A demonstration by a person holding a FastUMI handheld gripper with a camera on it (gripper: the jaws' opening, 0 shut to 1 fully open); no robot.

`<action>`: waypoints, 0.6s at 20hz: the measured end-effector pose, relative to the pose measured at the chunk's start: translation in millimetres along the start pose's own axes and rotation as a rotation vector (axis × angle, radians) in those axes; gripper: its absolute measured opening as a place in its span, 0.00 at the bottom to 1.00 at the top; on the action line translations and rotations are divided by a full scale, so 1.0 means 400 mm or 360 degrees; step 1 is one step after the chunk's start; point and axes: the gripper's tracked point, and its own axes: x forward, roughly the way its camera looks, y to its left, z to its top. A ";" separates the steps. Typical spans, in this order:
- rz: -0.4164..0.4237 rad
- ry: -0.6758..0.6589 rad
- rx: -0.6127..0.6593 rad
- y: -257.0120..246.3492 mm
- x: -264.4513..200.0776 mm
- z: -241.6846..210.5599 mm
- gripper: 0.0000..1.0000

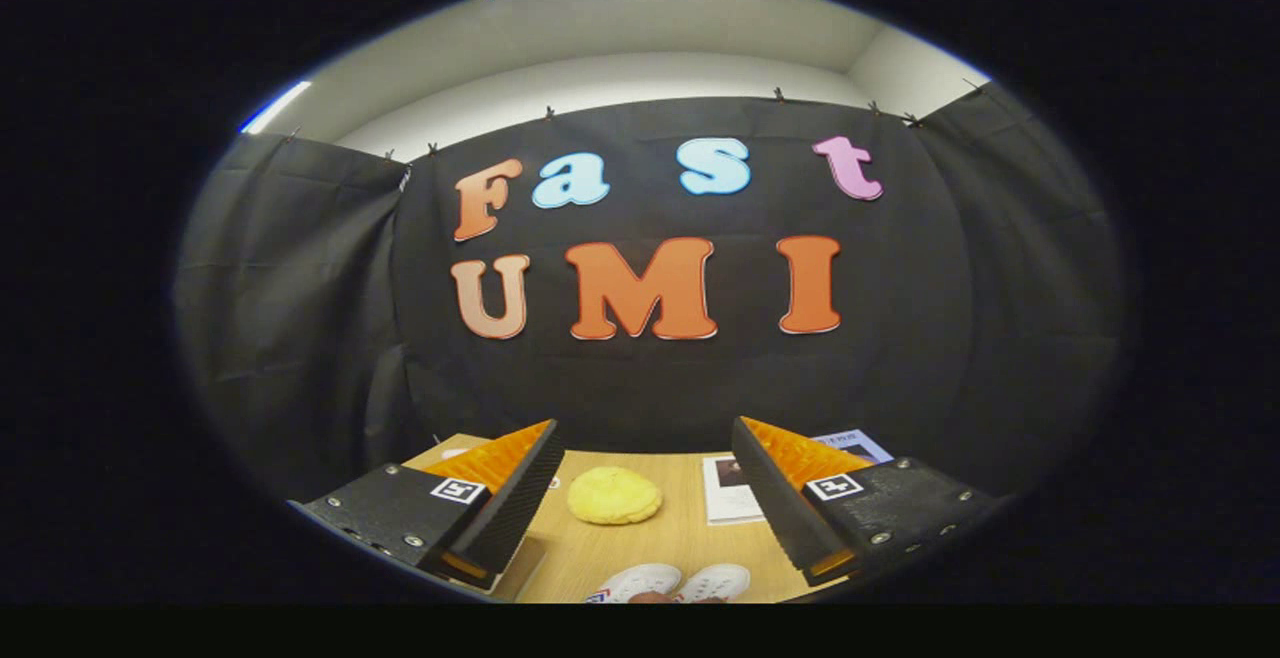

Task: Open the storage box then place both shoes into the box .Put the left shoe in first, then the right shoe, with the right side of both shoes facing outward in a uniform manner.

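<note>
My gripper (pixel 645 438) is open and held high, looking across a wooden table (pixel 640 548) toward the booth's wall. Nothing lies between its fingers. Two white shoes (pixel 672 582) sit side by side on the table below and between the fingers, only their toe caps showing. The left shoe toe (pixel 640 580) and the right shoe toe (pixel 716 581) almost touch. A pale edge, possibly the storage box (pixel 525 563), peeks out under the left finger (pixel 510 498); most of it is hidden.
A round yellow bun-like thing (pixel 614 495) lies on the table beyond the shoes. A printed sheet (pixel 728 490) lies by the right finger, and a bluish booklet (pixel 855 443) shows behind that finger. Black cloth closes off the back and sides.
</note>
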 end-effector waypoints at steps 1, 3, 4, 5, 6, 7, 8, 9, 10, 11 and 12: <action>0.0031 0.0051 0.0016 0.021 0.004 -0.028 1.00; 0.0113 0.0164 0.0057 0.066 0.006 -0.087 1.00; 0.0150 0.0221 0.0078 0.086 0.010 -0.112 1.00; 0.0190 0.0277 0.0099 0.105 0.009 -0.138 1.00; 0.0225 0.0336 0.0123 0.124 0.006 -0.168 1.00; 0.0264 0.0397 0.0153 0.145 0.004 -0.200 1.00; 0.0294 0.0462 0.0188 0.160 0.003 -0.232 1.00; 0.0327 0.0537 0.0228 0.179 0.000 -0.265 1.00; 0.0350 0.0629 0.0269 0.197 -0.004 -0.302 1.00; 0.0380 0.0718 0.0312 0.217 -0.010 -0.336 0.99; 0.0406 0.0801 0.0359 0.233 -0.015 -0.372 0.99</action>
